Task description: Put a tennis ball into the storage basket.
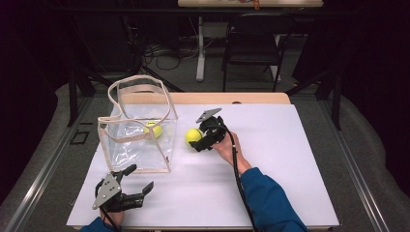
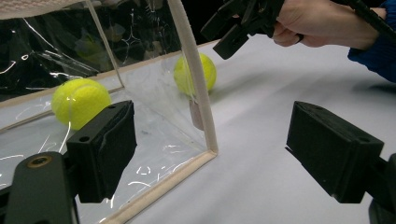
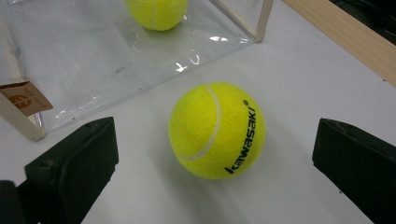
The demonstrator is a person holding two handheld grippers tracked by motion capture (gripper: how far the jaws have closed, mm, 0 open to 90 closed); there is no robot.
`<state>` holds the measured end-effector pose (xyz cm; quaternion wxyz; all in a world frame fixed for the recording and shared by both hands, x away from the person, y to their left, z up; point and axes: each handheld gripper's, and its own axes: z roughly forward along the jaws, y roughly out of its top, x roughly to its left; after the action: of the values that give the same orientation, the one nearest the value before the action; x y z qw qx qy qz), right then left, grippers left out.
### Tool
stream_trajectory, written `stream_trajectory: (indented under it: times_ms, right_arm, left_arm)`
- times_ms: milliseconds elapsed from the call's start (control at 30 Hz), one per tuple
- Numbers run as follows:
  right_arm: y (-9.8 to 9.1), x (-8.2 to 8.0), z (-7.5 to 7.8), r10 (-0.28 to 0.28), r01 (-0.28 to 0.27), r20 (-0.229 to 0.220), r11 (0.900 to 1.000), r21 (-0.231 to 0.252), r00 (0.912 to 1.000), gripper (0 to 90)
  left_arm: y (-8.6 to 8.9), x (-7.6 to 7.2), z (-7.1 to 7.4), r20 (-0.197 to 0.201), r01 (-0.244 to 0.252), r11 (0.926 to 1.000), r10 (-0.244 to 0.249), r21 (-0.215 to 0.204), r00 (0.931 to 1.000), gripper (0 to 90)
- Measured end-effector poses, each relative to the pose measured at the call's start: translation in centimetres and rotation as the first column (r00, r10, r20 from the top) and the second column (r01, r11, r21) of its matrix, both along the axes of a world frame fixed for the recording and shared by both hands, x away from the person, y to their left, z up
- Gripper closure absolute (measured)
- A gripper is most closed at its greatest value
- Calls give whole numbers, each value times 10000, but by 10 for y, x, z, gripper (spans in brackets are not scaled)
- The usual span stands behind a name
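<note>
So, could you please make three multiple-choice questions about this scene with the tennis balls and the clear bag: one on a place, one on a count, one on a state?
1. Where is the tennis ball nearest the right gripper?
A. On the white table, outside the bag
B. Inside the bag
C. On the floor

2. How many tennis balls are in view?
A. One
B. Two
C. Four

3. How do the right gripper's jaws stand?
A. Shut on the ball
B. Shut on the bag's edge
C. Open, one on each side of the ball

Answers:
1 A: it lies on the table beside the clear bag.
2 B: a second ball lies inside the bag.
3 C: the right gripper view shows gaps on both sides.
</note>
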<state>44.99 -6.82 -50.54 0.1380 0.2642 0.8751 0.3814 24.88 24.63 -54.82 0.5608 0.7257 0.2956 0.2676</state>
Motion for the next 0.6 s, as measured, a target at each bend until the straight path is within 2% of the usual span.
stream_trajectory:
  times_ms: [600]
  right_arm:
    - [11,14,-16,-90,93,-479,9999,66,9988,0]
  left_arm:
    - [1,0,0,37,-18,10000,18,-28,10000,159]
